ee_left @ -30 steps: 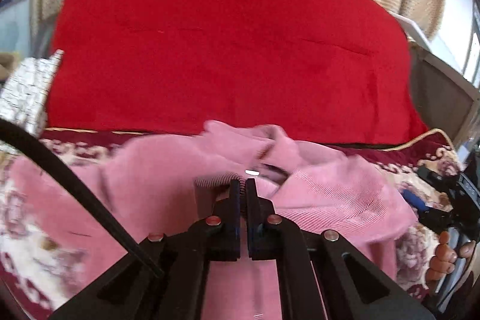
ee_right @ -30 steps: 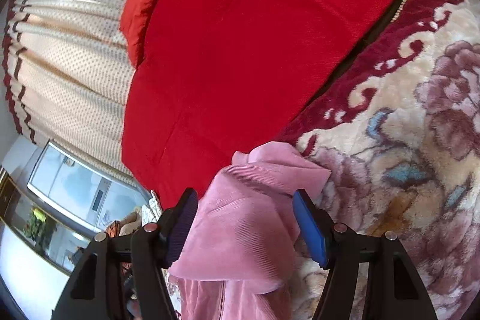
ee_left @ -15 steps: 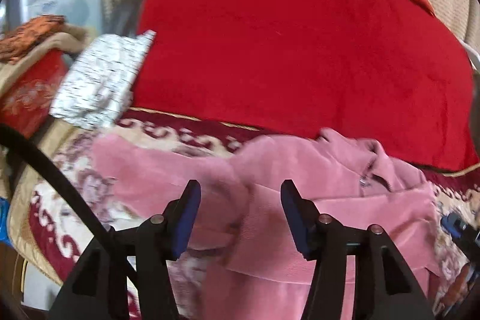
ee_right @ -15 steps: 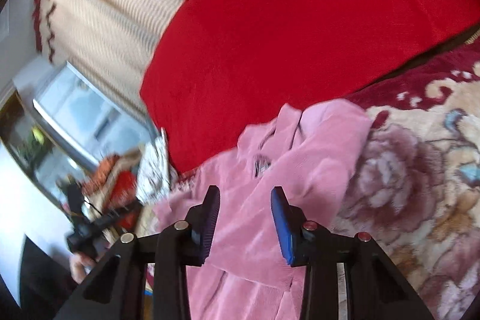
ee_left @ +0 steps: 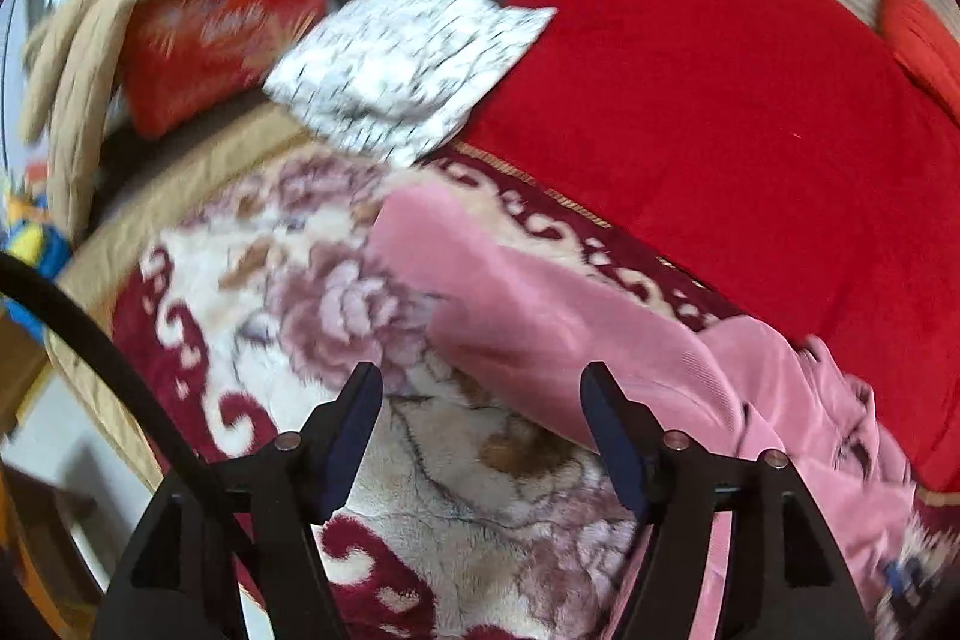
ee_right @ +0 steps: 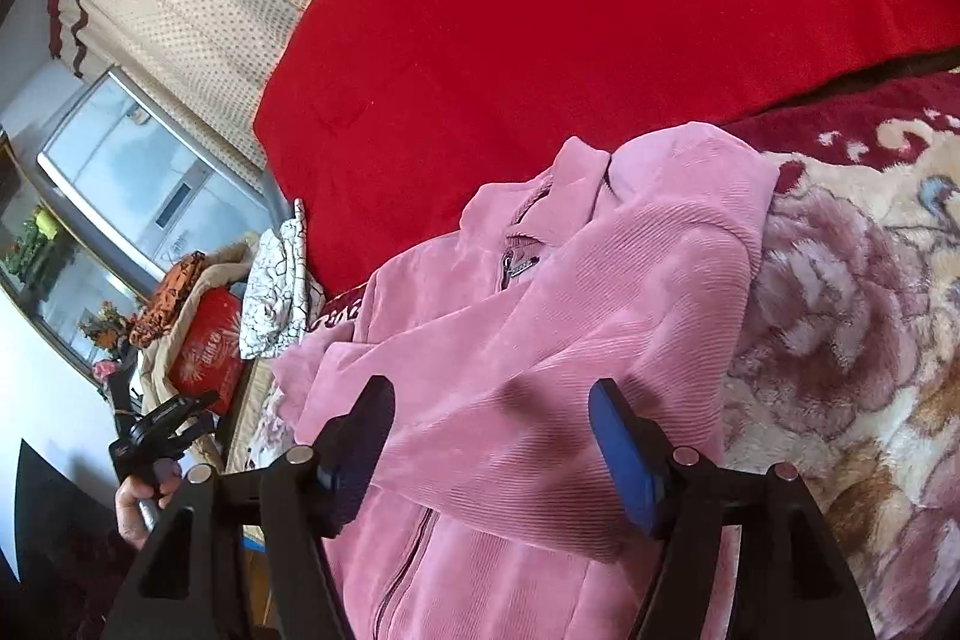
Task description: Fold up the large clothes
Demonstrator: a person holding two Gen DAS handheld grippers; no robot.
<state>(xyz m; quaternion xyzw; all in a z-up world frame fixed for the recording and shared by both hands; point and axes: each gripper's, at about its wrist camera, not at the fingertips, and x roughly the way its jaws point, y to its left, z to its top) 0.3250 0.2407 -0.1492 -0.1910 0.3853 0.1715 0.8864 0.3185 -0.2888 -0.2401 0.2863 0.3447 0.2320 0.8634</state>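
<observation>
Pink corduroy jacket [ee_right: 540, 340] is laid on the floral blanket [ee_left: 312, 292], one sleeve folded across the front. Left gripper [ee_left: 480, 430] and right gripper [ee_right: 489, 445]: jaws opening, nothing gripped; far sleeve [ee_left: 480, 280] apparently targeted next.

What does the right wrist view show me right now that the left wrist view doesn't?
Only the right wrist view: the pink jacket's collar and zipper, one sleeve folded across its chest, a window, and the left gripper in the person's hand off the bed edge.

Only the left wrist view: the other sleeve stretched out over the floral blanket, ahead of the opening left jaws with nothing between them.

Both: the pink jacket, red quilt, black-and-white patterned cloth and red cushion.
</observation>
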